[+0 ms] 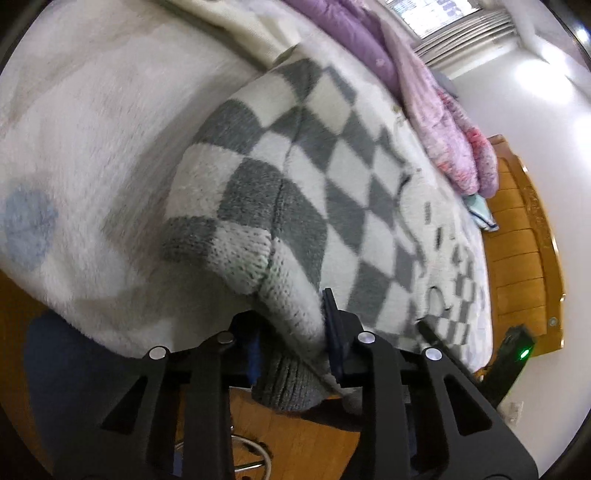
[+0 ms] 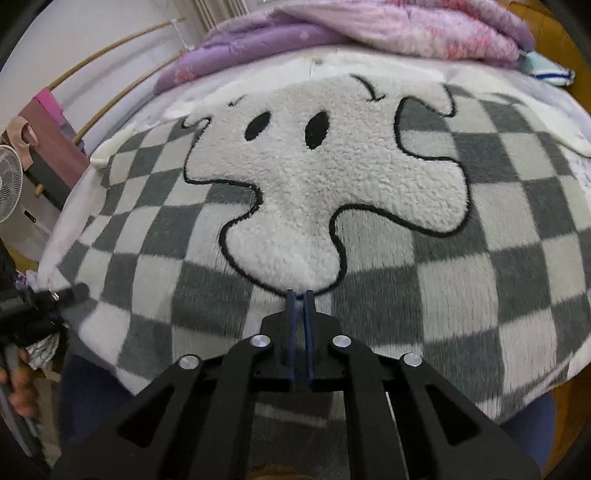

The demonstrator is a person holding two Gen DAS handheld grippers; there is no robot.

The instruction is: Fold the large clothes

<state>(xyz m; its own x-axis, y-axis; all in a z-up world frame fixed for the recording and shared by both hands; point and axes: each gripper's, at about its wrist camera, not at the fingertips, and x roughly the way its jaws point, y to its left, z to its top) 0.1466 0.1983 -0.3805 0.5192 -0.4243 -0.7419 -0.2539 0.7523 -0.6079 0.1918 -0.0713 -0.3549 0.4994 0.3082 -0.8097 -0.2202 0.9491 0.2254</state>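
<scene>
**Grey-and-white checked knit held at one corner, spread over the bed**

Fleecy grey and white squares cover most of both views: a large checked sweater (image 2: pixel 461 266) lies spread on a white fluffy blanket (image 1: pixel 92 147) over the bed. In the right wrist view a woolly white ghost patch (image 2: pixel 314 192) with two black oval eyes fills the centre of the sweater, outlined in black.

The left gripper (image 1: pixel 295 332) is clamped on the sweater's edge: knit fabric bunches between its fingers, and a ribbed grey cuff (image 1: pixel 288 384) hangs down below them at 6 o'clock. From that grip the cloth fans out toward 1 o'clock.

The right gripper (image 2: pixel 300 314) has its two blue-edged fingers pressed together with nothing between them. Their tips sit at the lower edge of the ghost patch; whether they touch the fabric cannot be told.

A purple and pink quilt (image 2: pixel 369 33) is heaped along the far side at 12 o'clock. A white fan (image 2: pixel 9 184) stands at 9 o'clock in the right view. A wooden bed frame (image 1: pixel 524 258) shows at 3 o'clock in the left view, and wooden floor (image 1: pixel 295 443) at 6 o'clock.
</scene>
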